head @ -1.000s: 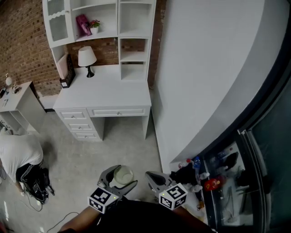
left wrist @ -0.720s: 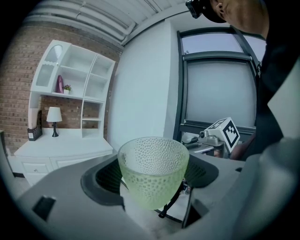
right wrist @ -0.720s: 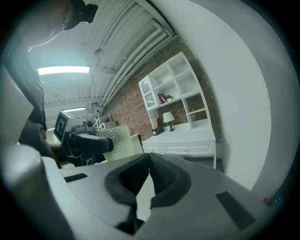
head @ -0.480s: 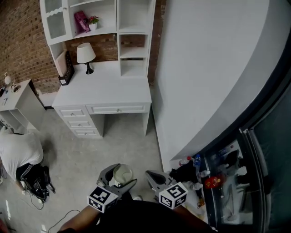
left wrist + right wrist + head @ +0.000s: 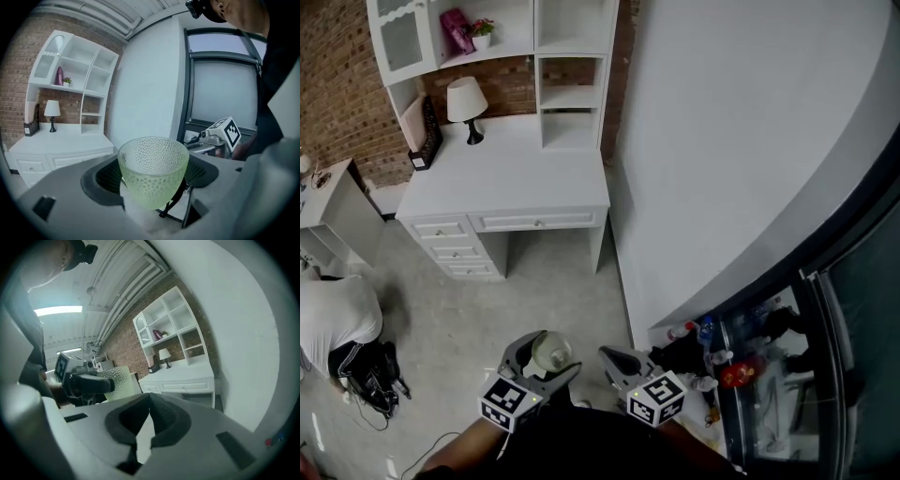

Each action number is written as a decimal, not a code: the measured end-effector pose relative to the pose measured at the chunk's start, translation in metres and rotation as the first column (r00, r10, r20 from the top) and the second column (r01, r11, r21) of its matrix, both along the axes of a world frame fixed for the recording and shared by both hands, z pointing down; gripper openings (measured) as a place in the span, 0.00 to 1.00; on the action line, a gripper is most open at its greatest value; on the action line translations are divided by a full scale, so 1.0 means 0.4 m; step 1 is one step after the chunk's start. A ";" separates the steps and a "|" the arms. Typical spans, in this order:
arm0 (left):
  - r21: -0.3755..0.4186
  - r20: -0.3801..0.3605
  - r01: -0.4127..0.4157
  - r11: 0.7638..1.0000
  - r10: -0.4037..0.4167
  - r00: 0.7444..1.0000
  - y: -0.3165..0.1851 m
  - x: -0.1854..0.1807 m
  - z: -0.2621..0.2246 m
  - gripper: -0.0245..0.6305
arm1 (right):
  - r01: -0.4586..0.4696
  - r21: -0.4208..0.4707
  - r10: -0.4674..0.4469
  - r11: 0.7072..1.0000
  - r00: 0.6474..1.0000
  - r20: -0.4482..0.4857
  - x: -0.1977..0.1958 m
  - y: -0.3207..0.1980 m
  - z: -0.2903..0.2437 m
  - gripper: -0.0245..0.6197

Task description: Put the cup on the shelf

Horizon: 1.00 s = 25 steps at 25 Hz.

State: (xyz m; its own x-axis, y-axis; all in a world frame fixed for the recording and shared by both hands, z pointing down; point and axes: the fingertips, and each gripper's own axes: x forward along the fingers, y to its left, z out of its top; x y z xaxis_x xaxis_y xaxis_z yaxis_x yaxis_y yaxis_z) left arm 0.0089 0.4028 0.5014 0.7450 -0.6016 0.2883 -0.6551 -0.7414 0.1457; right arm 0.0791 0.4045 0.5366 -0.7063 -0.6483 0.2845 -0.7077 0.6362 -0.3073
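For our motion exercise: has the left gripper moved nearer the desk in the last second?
No. The left gripper, shut on the cup, keeps about the same gap to the desk legs in the head view.

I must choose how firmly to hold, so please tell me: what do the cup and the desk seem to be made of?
The cup looks like pale green translucent glass or plastic, with a dimpled surface; light passes through its wall. The desk seems white painted wood or board: matte, even colour, no grain visible.
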 end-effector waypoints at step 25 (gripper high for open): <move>0.038 -0.038 -0.031 0.999 0.032 0.999 -0.577 -0.147 -0.057 0.62 | -0.037 0.022 0.038 0.999 0.998 -0.048 -0.139 -0.575 -0.050 0.05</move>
